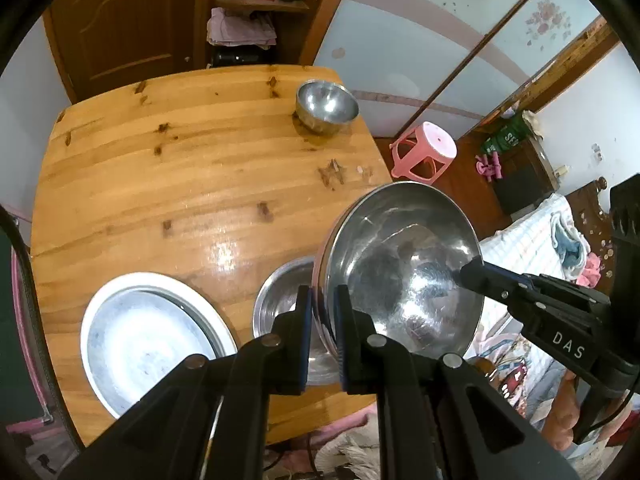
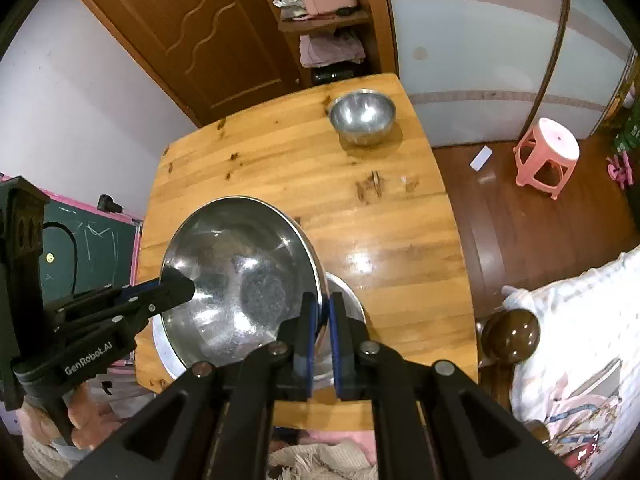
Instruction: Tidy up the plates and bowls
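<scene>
A wooden tabletop (image 1: 180, 184) is seen from above in both wrist views. The largest thing over it is a big steel bowl (image 1: 404, 264), which is held tilted in the air above the near right part of the tabletop. It is pinched on its rim at two opposite sides: the left gripper (image 1: 322, 320) is closed on the near left side of the rim, and the right gripper (image 2: 320, 324) is closed on the right side, with the metal edge between the blue pads of each one. At the near left corner of the tabletop a round metal plate (image 1: 148, 340) is lying flat, with a white rim around it. Between this plate and the held bowl, a medium steel bowl (image 1: 280, 300) is standing near the near edge, partly hidden under the big one. A small steel bowl (image 1: 326, 106) is placed upright at the far right corner, well apart from the others.
</scene>
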The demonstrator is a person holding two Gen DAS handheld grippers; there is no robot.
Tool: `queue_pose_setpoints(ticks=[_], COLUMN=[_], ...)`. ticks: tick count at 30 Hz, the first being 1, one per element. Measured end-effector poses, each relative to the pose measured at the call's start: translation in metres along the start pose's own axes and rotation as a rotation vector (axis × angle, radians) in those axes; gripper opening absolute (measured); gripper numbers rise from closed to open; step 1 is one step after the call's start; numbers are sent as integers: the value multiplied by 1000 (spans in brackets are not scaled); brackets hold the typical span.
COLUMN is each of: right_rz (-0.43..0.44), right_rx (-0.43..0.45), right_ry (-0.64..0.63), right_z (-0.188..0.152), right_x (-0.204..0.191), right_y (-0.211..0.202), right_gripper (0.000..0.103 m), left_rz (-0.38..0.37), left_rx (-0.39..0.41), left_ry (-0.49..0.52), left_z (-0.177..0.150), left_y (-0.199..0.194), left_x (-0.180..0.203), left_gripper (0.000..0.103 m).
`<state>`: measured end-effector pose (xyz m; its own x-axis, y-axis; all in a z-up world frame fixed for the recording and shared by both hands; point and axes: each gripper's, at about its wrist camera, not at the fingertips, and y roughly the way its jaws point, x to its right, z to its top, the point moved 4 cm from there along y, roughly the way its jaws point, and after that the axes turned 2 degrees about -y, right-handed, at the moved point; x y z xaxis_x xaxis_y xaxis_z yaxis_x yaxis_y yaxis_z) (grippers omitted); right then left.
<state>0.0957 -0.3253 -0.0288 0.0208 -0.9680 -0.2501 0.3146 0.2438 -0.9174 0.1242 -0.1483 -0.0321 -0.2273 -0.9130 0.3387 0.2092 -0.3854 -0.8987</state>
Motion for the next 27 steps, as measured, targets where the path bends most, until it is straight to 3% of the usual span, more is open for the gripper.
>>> queue_pose_setpoints(ticks=[6, 14, 27], right_rz=[-42, -68, -85], right_rx=[-2, -86, -152], right_ry=[-17, 0, 21], right_z=[-26, -51, -56], right_x=[0, 8, 14], right_y=[31, 88, 126], right_gripper=[6, 6, 6], left_rz=[25, 40, 31], left_rx=[-40, -122, -172], left_ry=[-22, -63, -95], left_z=[-26, -51, -54], left_y=[44, 96, 125], left_x=[-16, -39, -49], left_gripper=[9, 9, 9])
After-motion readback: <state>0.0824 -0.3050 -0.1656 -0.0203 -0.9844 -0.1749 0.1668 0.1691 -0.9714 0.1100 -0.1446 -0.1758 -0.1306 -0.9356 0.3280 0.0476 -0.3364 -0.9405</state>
